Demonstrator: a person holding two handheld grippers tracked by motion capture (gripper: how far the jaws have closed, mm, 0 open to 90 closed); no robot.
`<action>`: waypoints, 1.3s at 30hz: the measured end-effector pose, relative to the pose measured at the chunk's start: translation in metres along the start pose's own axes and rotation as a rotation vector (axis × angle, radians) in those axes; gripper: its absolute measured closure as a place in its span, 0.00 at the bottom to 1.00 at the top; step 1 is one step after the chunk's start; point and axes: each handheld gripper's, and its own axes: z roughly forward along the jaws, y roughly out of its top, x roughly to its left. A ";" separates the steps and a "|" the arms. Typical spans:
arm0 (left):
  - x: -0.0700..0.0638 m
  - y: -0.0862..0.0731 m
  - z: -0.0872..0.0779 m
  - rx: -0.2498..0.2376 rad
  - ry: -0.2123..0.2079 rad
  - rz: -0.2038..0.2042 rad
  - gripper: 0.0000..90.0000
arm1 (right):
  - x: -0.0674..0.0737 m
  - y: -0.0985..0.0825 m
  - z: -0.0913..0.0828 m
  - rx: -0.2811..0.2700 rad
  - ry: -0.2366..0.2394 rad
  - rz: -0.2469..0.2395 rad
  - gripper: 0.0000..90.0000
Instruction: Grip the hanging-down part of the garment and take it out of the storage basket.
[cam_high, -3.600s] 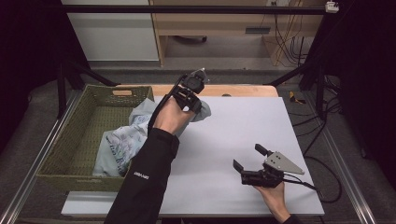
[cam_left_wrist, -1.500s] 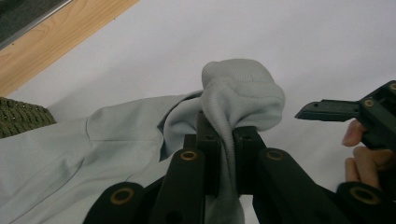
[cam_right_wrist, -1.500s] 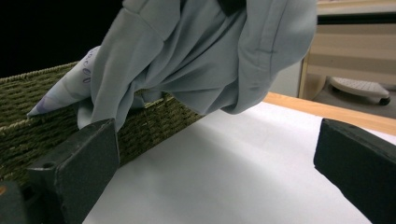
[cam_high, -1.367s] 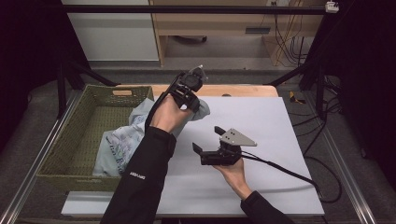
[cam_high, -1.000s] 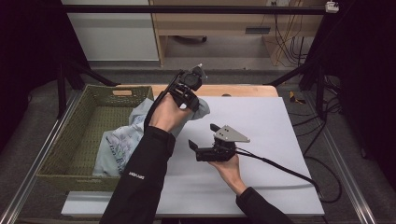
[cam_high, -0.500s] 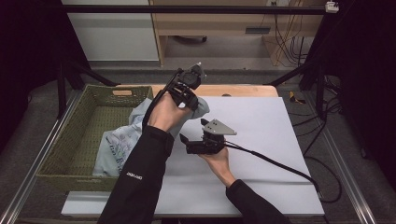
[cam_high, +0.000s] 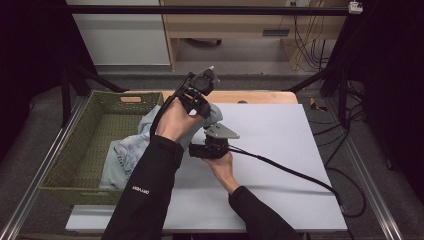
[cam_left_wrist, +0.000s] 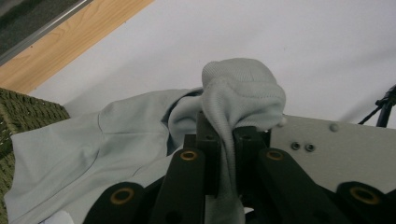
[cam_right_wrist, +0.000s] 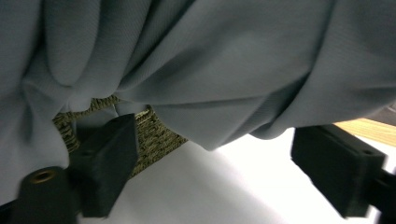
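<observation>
I'm seeing the right gripper (cam_high: 192, 150) at frame centre, jaws spread wide, gripping nothing, reaching under the hanging grey garment (cam_high: 150, 142). Just beyond it, the left gripper (cam_high: 199, 102) is clamping a bunched fold of that garment, which is draping over the green basket (cam_high: 75, 150) rim at left.

Pale grey-blue garment (cam_high: 131, 150): soft knit fabric, crumpled, with a faint print on the part lying lowest. It drapes over the right wall of the green woven basket (cam_high: 75, 150), one portion inside the basket, the rest out on the white table (cam_high: 280, 150). Its far end is lifted, a ribbed edge (cam_left_wrist: 243, 93) bunched into a rounded knob and clamped. Folds hang loose above the tabletop.
</observation>
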 end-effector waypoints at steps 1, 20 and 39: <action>-0.001 0.000 0.000 -0.002 -0.006 -0.002 0.93 | 0.001 0.000 0.002 0.004 -0.004 0.006 0.22; 0.003 -0.002 -0.003 -0.014 0.002 -0.009 0.93 | 0.002 0.009 -0.001 -0.057 0.020 0.003 0.94; 0.005 -0.002 -0.006 -0.037 -0.003 -0.017 0.93 | -0.006 0.014 -0.048 -0.047 0.073 0.021 0.94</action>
